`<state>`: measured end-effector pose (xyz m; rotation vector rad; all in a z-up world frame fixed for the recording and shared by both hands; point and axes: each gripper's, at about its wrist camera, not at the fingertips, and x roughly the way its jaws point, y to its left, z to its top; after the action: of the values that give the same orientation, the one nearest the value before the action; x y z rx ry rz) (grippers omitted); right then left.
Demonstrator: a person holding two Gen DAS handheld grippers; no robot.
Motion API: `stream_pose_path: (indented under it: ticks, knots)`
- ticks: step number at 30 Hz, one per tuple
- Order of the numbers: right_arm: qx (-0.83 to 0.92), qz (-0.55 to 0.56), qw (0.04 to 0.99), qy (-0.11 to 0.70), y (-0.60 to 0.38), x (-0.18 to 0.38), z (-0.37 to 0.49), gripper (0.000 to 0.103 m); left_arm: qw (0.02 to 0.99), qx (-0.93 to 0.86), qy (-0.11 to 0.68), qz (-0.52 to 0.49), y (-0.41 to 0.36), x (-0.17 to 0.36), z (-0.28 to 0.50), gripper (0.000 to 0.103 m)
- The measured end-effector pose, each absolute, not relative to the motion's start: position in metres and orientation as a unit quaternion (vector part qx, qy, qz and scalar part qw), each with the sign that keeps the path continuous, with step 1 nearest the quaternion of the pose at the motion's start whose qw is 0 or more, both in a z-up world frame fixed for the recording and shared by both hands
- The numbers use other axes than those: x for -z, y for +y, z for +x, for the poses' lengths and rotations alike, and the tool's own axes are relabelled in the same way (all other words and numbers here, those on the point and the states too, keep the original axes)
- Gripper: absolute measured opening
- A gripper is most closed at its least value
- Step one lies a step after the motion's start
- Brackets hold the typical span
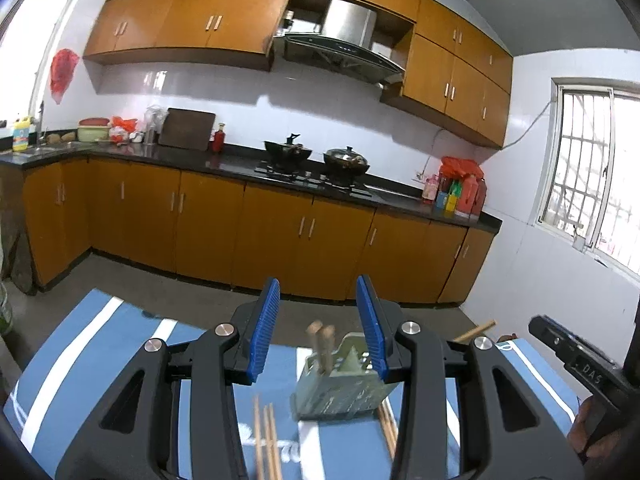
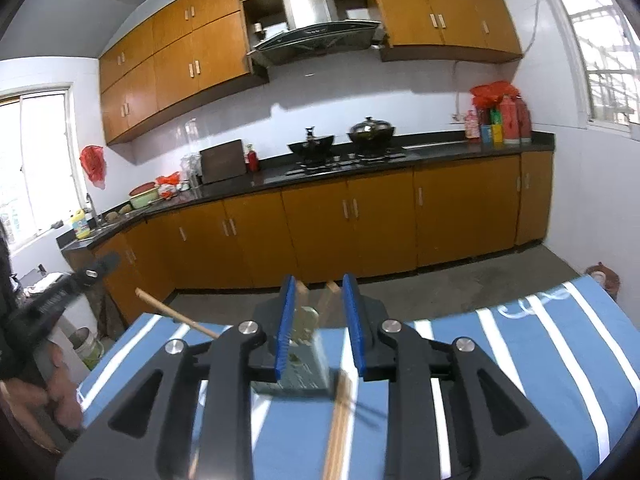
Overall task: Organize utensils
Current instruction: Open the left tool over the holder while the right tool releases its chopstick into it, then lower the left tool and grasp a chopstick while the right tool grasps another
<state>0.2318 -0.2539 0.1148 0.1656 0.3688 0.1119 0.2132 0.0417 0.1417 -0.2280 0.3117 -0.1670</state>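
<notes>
left claw point(image 1: 318, 328): fingers apart, holding nothing, raised above the striped cloth point(image 1: 100, 344).
right claw point(image 2: 320, 326): fingers apart, empty.
holder point(image 1: 340, 380): just ahead of both claws, between the fingers; two wooden handles point(image 1: 320, 340) already stand in it.
loose chopsticks point(image 1: 264, 440): flat on the cloth under the left claw, more beside the holder base point(image 2: 340, 412); probably next to go in.
obstruction: the lone stick point(image 2: 176, 314) off to the right claw's left pokes over the cloth edge.

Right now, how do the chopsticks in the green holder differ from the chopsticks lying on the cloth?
The chopsticks in the green holder stand upright, ends in the air; the loose chopsticks lie flat on the striped cloth. The standing ones are two; at least three lie loose. Both sets look like plain wood.
</notes>
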Motion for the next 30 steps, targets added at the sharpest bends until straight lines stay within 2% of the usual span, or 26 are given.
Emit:
stream_pose_path:
  ticks: [6, 10, 14, 20, 28, 30]
  knots:
    - [-0.022, 0.094, 0.954, 0.285, -0.271, -0.037, 0.230, 0.026, 0.976, 0.032, 0.203, -0.073, 0.063, -0.099, 0.195, 0.040]
    - [-0.026, 0.104, 0.923, 0.370, -0.264, 0.027, 0.237, 0.021, 0.956, 0.001, 0.289, -0.038, 0.073, -0.037, 0.199, 0.040]
    - [-0.047, 0.099, 0.902, 0.418, -0.245, 0.070, 0.235, 0.017, 0.938, -0.003, 0.345, -0.044, 0.080, 0.004, 0.197, 0.040]
    - [-0.055, 0.084, 0.892, 0.441, -0.223, 0.093, 0.242, 0.015, 0.922, 0.000, 0.383, -0.051, 0.080, 0.036, 0.194, 0.040]
    - [-0.055, 0.066, 0.892, 0.444, -0.220, 0.093, 0.249, 0.014, 0.919, 0.011, 0.392, -0.051, 0.072, 0.046, 0.189, 0.040]
    - [-0.047, 0.053, 0.894, 0.442, -0.219, 0.094, 0.249, 0.010, 0.918, 0.018, 0.394, -0.052, 0.070, 0.048, 0.189, 0.040]
